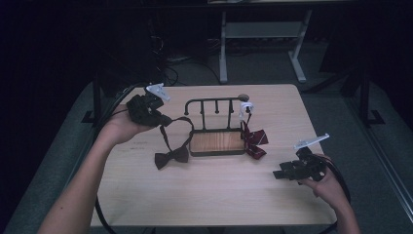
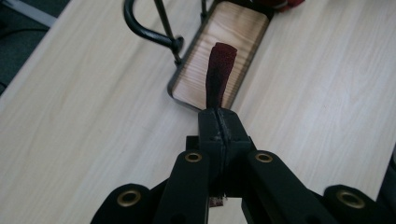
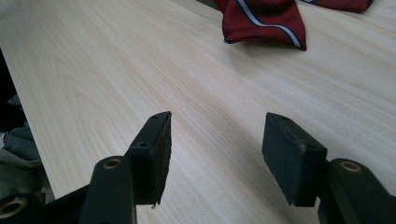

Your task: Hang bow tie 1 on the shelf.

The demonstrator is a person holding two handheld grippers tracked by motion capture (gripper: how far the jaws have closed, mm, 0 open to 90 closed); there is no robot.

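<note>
On the pale wooden table point(image 1: 204, 195), dark room.

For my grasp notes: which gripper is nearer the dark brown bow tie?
Left. The left gripper is shut on the strap of the dark brown bow tie; the right gripper rests open near the table's right edge, well apart.

black tongs point(image 2: 218, 122) (brass-coloured rivets), grey plates, black cables.

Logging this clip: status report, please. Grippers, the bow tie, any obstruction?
Left gripper shut on dark bow tie's strap, bow on table beside rack. Right gripper open, idle. Striped bow tie at rack's far end, not blocking.
</note>
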